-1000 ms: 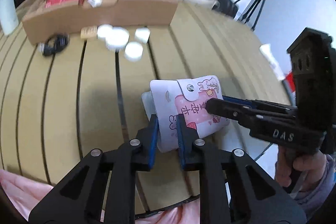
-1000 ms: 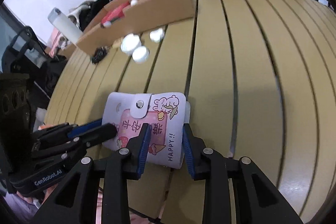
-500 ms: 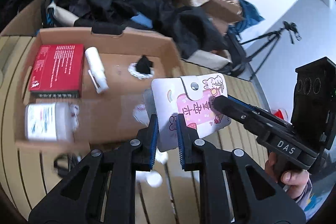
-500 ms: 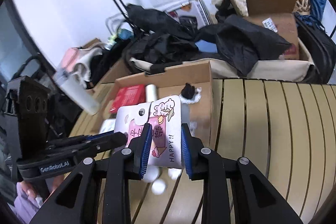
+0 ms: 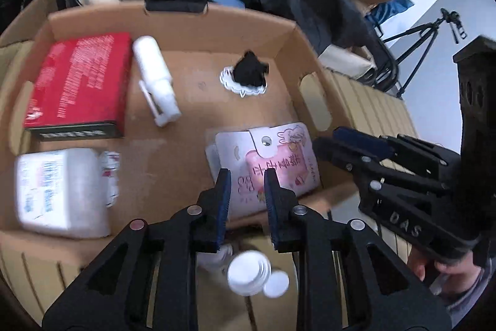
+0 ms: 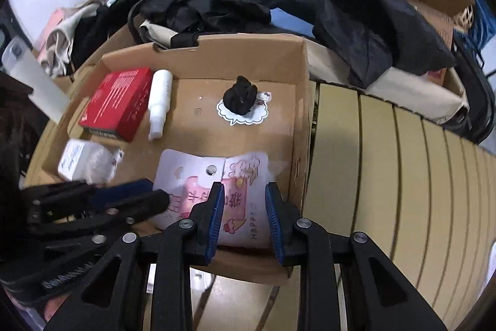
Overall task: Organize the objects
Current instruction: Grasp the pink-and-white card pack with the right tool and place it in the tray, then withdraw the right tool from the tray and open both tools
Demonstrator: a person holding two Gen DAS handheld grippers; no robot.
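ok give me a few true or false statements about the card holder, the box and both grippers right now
1. The pink and white card holder lies inside the cardboard box. True.
2. The left gripper is clamped shut on the card holder. False: its jaws stand apart over it.
3. A red box lies in the cardboard box next to a white tube. True.
4. The right gripper is open. True.
5. The cardboard box holds nothing but the card holder. False: it also holds the red box, the white tube, a white bottle and a black object on a sticker.
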